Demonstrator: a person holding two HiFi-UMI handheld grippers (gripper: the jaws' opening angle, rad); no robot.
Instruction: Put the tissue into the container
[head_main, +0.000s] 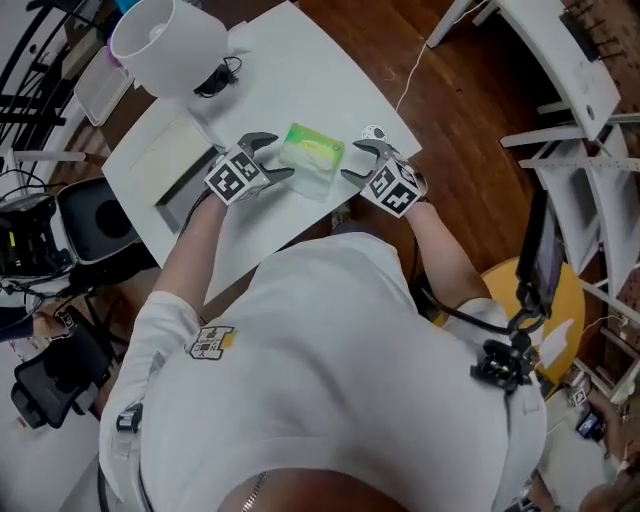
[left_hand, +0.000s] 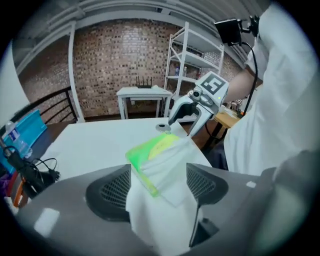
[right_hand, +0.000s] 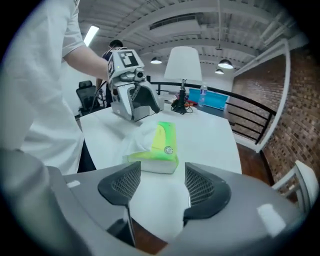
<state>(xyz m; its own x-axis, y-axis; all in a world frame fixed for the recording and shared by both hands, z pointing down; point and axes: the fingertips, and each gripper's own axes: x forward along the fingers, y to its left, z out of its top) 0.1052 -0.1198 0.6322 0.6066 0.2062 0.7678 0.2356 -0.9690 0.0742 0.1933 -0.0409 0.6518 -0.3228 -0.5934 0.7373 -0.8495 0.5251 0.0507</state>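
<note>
A green tissue pack lies on the white table between my two grippers. My left gripper is at the pack's left end. In the left gripper view a white tissue pulled from the pack fills the gap between the jaws of the left gripper, and both pads touch it. My right gripper stands open just right of the pack. In the right gripper view the right gripper has only bare table between its jaws, and the pack lies a little ahead.
A flat pale tray-like thing lies on the table left of my left gripper. A white lamp shade and a black cable are at the far left. A small round disc sits near the table's right edge.
</note>
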